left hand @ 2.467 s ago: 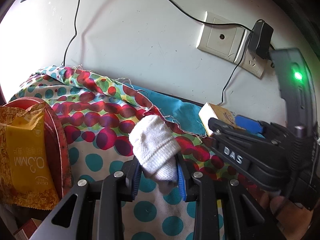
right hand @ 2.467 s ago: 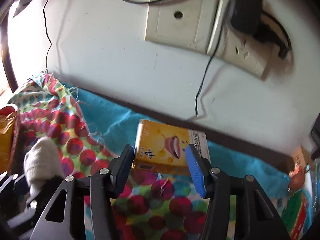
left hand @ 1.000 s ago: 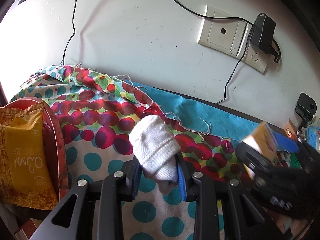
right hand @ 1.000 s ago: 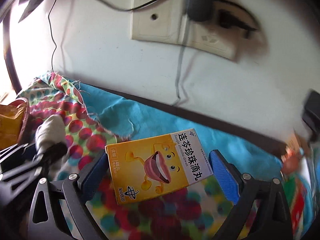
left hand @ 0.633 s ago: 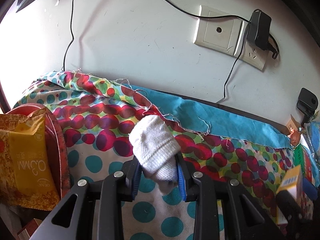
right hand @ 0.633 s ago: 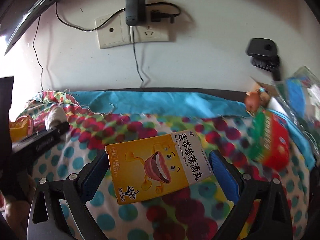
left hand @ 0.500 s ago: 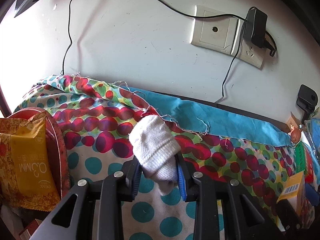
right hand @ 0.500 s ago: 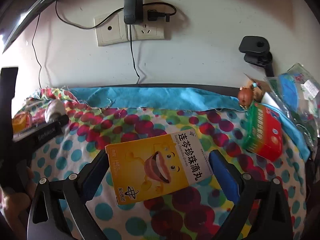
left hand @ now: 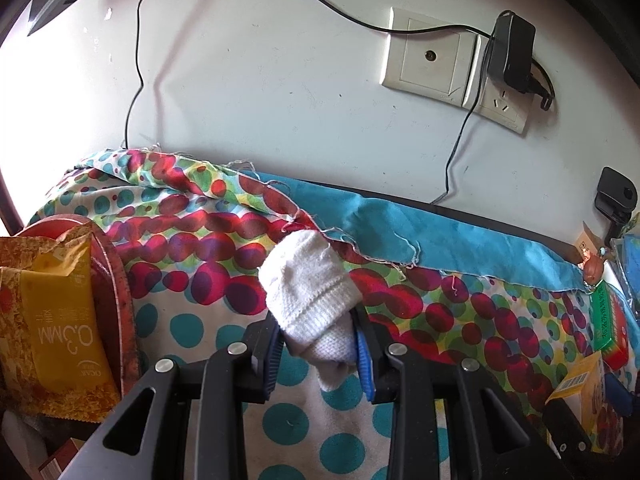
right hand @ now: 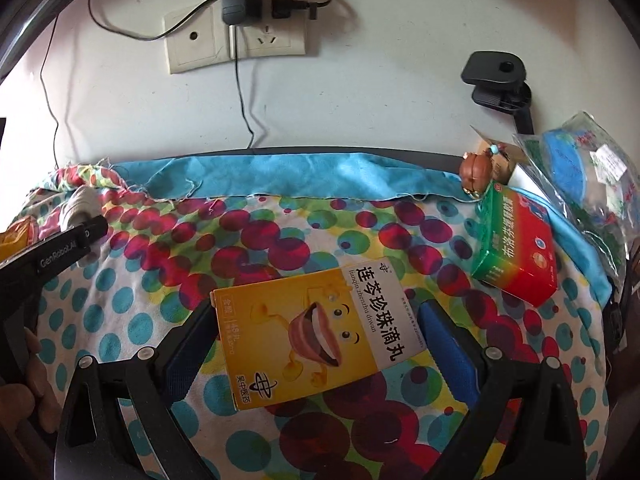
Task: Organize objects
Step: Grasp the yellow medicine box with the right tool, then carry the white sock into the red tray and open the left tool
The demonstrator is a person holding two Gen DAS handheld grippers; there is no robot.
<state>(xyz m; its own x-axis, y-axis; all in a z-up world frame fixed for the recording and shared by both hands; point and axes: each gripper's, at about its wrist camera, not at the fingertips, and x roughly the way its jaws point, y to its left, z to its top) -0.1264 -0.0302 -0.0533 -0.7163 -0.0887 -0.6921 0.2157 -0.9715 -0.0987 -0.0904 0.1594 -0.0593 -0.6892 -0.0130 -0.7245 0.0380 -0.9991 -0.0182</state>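
two grippers were loaded: left gripper (left hand: 318, 354) pinched a soft white sock (left hand: 310, 300), lower centre. right gripper (right hand: 318, 344) clamped the light, crushable yellow box (right hand: 316, 332) by its short ends.

In the left wrist view, the lower end of the white sock (left hand: 310, 302) was hidden between the fingers of the left tool (left hand: 318, 354), and the snack packet (left hand: 52, 320) and the red plate (left hand: 116, 280) under it were cut off by the left edge. The yellow box (left hand: 580, 392) at the lower right was partly covered by the dark body of the right tool. In the right wrist view, the sock (right hand: 80, 204) was small and half hidden behind the left tool's arm, the plastic bag (right hand: 588, 160) ran off the right edge, its contents unclear, and the small brown ornament (right hand: 476, 170) was too small to tell what it was.
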